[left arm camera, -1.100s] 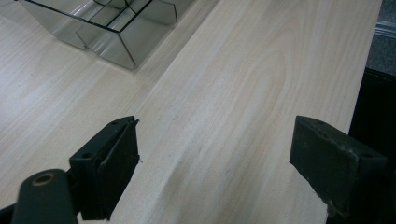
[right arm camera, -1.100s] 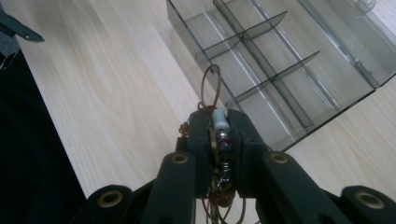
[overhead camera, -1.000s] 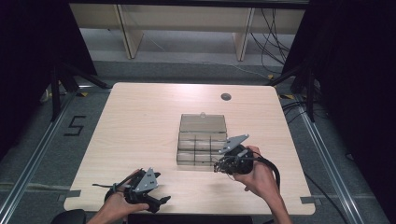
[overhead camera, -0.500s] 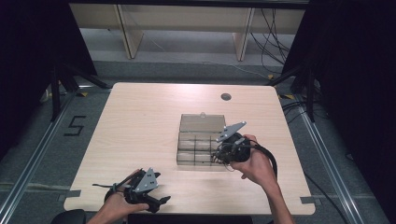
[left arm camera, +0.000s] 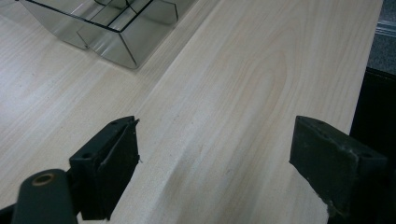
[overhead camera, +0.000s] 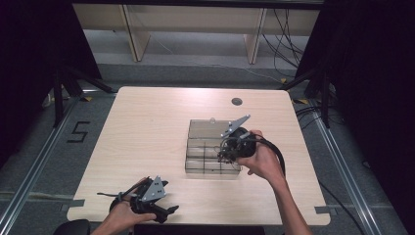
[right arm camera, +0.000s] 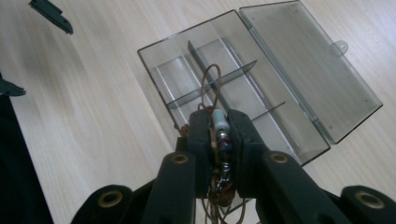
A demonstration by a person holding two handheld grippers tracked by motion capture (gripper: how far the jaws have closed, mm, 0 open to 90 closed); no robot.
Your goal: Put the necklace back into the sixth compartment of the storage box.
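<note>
From the high view, the right hand-held gripper (overhead camera: 226,152) hangs over the clear box (overhead camera: 211,152) in the middle of the worktop (overhead camera: 147,127); the left hand-held gripper (overhead camera: 169,211) sits near the front edge. In the left gripper view its jaws stand wide apart — nothing between them. In the right gripper view the jaws pinch a beaded cord (right arm camera: 219,130) tight — just above the box's little compartments.

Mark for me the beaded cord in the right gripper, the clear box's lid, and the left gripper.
beaded cord (right arm camera: 219,122), right gripper view, on its white bead.
lid (right arm camera: 303,60), right gripper view, middle of the open panel.
left gripper (left arm camera: 215,163), left gripper view, midway between its open jaws.
</note>
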